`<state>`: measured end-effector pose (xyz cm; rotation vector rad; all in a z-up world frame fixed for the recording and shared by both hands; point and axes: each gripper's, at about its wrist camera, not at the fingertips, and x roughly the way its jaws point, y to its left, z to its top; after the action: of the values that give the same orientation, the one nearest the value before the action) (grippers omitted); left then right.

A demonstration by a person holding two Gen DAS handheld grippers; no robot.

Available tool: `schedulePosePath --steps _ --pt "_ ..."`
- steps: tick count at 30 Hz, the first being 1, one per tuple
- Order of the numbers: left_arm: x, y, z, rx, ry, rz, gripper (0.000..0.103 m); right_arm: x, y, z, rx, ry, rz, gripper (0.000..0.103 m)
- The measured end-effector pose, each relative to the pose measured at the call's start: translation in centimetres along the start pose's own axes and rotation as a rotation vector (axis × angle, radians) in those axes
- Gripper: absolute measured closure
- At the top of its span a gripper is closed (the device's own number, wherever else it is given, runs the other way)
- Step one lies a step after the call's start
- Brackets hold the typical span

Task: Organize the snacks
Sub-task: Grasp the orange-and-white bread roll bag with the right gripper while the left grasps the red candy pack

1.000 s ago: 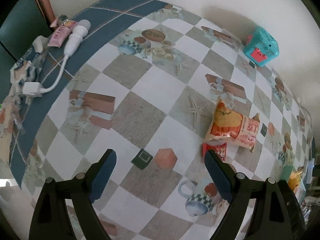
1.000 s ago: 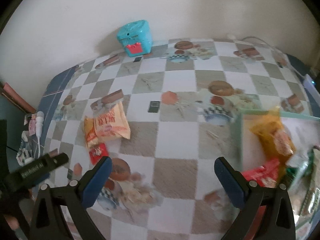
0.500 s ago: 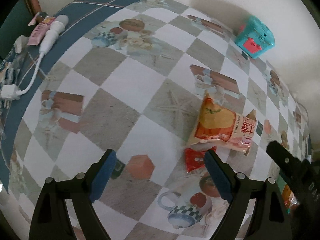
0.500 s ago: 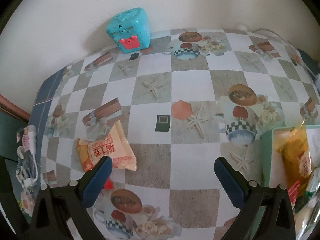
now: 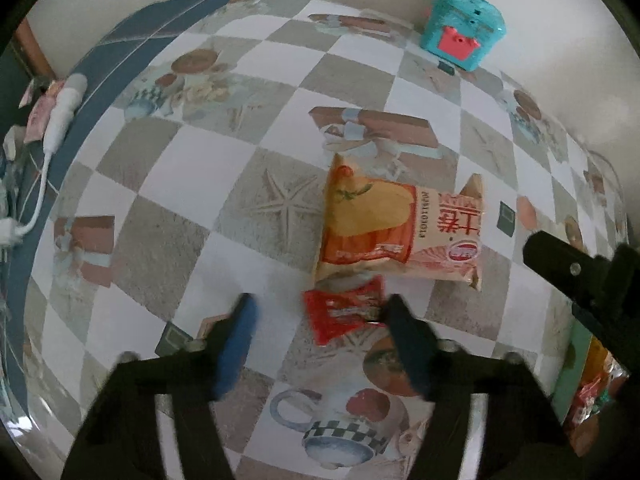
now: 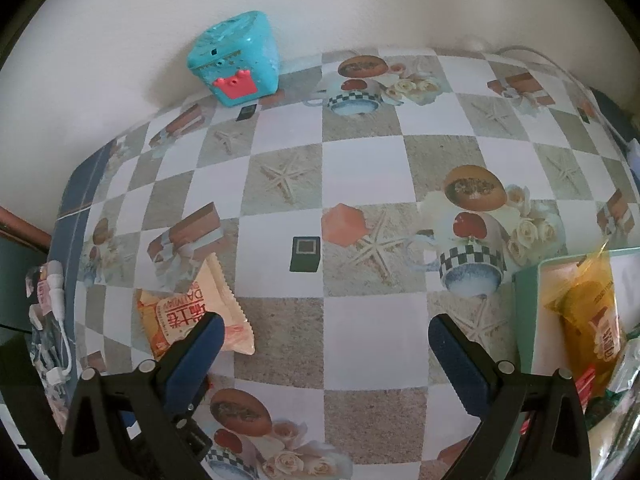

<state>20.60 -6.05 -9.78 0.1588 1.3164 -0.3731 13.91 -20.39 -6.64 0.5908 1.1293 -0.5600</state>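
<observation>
A checkered picture-print tablecloth meets a white wall; a green tray holds a yellow snack bag; the left gripper, jaws just narrowing, straddles a small red packet, while the right gripper gapes wide and empty.

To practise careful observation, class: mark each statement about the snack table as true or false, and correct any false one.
1. A small red packet lies between the left gripper's fingers. True.
2. The orange snack bag stands upright. False: it lies flat on the table.
3. The right gripper holds a snack. False: its jaws stand wide open and empty.
4. A turquoise box sits by the wall. True.
5. The green tray holds a yellow packet. True.
</observation>
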Motion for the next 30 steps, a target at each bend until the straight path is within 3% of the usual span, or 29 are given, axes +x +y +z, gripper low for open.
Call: schedulePosePath --steps 1,3,4,10,13,30 --pt "0.0 -0.1 0.0 0.001 -0.001 -0.004 0.051 0.0 0.0 0.0 0.000 -0.001 -0.002 0.000" --pt "0.0 -0.3 0.0 0.010 -0.002 -0.003 0.069 -0.1 0.1 0.2 0.000 -0.001 -0.005 0.000" --pt "0.0 -0.3 0.0 0.015 -0.004 -0.002 0.070 -0.1 0.2 0.2 -0.001 -0.001 -0.005 0.000" --pt "-0.1 0.5 -0.1 -0.023 -0.001 -0.030 0.074 -0.3 1.0 0.5 -0.015 -0.001 -0.005 0.000" --pt "-0.7 2.9 -0.5 -0.072 0.000 -0.018 0.074 -0.4 1.5 0.6 -0.019 0.000 -0.002 0.000" --pt "-3.1 13.6 -0.4 -0.427 -0.032 0.014 0.074 1.0 9.4 -0.9 -0.220 0.013 0.011 0.000"
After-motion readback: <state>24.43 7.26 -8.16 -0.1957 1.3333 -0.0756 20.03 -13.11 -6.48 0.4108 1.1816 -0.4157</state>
